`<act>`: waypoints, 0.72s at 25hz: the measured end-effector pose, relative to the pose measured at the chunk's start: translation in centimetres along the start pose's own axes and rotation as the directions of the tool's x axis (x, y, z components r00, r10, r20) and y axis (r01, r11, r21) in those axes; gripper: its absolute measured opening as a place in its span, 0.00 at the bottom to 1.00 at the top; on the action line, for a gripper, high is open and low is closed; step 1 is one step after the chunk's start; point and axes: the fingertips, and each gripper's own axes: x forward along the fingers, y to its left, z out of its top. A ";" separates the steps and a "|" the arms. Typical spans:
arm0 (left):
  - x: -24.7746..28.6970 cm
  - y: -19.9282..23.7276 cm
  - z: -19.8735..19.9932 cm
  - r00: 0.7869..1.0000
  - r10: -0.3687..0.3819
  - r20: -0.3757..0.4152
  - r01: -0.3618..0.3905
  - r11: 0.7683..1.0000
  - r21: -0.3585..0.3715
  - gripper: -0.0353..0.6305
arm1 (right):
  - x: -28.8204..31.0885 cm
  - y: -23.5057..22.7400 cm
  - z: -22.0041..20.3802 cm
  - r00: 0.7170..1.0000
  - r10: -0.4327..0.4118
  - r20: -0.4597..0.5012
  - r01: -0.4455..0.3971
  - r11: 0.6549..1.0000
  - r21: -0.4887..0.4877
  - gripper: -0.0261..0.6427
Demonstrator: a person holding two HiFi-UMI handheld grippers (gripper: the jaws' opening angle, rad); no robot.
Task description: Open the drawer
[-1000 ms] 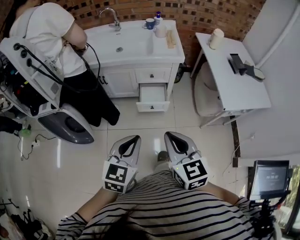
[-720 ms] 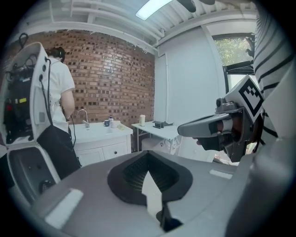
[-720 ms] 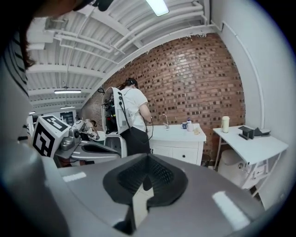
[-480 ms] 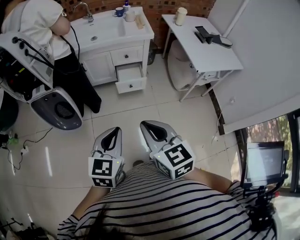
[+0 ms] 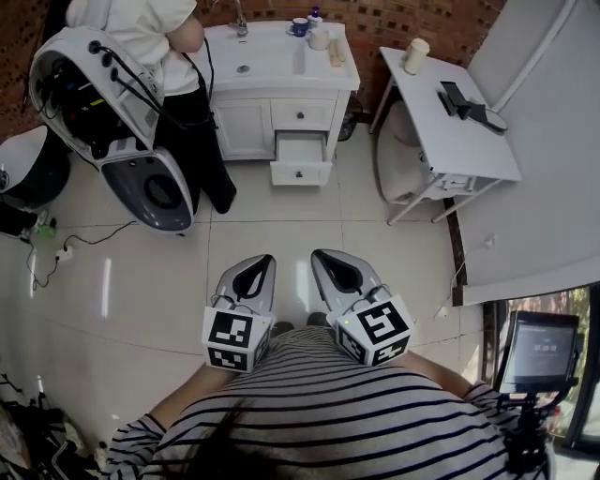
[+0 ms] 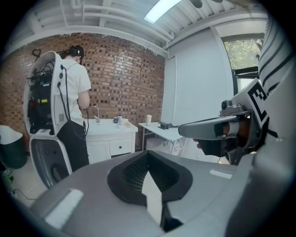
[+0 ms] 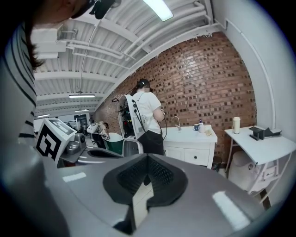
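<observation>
Already the drawer (image 5: 301, 161) stands pulled out; left tongs (image 5: 262, 264) and right tongs (image 5: 322, 258) are closed, empty, well away.

The floor (image 5: 281, 225) is made of pale, shiny tiles. At the far side there is a red brick wall (image 5: 394, 19). A white cabinet (image 5: 246, 129) with a sink (image 5: 258, 58) and a tap (image 5: 239, 15) stands against it. Near the cabinet, on the right, is a white bench (image 5: 459, 141). A plain white wall (image 5: 553, 112) runs past the bench's right edge. A big white machine (image 5: 136, 112) stands left of the cabinet. The ceiling (image 7: 92, 51) is white with beams, and a long light (image 6: 162, 9) shines there. A window (image 6: 241, 51) shows green trees. Thin cables (image 5: 66, 251) lie on the floor at the left.
</observation>
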 end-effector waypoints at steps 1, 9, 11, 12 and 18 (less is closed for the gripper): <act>0.1 -0.2 0.2 1.000 0.001 0.004 -0.001 1.000 0.001 0.08 | -0.1 -0.2 0.1 1.000 0.002 -0.001 -0.002 1.000 0.001 0.04; 0.4 -0.1 1.7 0.999 0.005 0.039 -0.005 1.000 0.005 0.08 | 0.6 -0.8 0.6 1.000 0.014 -0.006 -0.014 1.000 -0.013 0.04; 0.5 -0.1 1.8 0.999 0.002 0.037 -0.002 1.000 0.001 0.08 | 0.8 -0.7 0.5 1.000 0.018 -0.014 -0.018 1.000 -0.018 0.04; 0.6 -0.2 2.0 0.999 0.000 0.035 0.000 1.000 -0.002 0.08 | 0.8 -0.7 0.6 1.000 0.021 -0.018 -0.021 1.000 -0.020 0.04; 1.0 -0.6 1.8 0.999 -0.017 0.032 0.017 1.000 0.009 0.08 | 0.9 -0.8 0.5 0.999 0.027 -0.034 -0.028 0.999 -0.033 0.04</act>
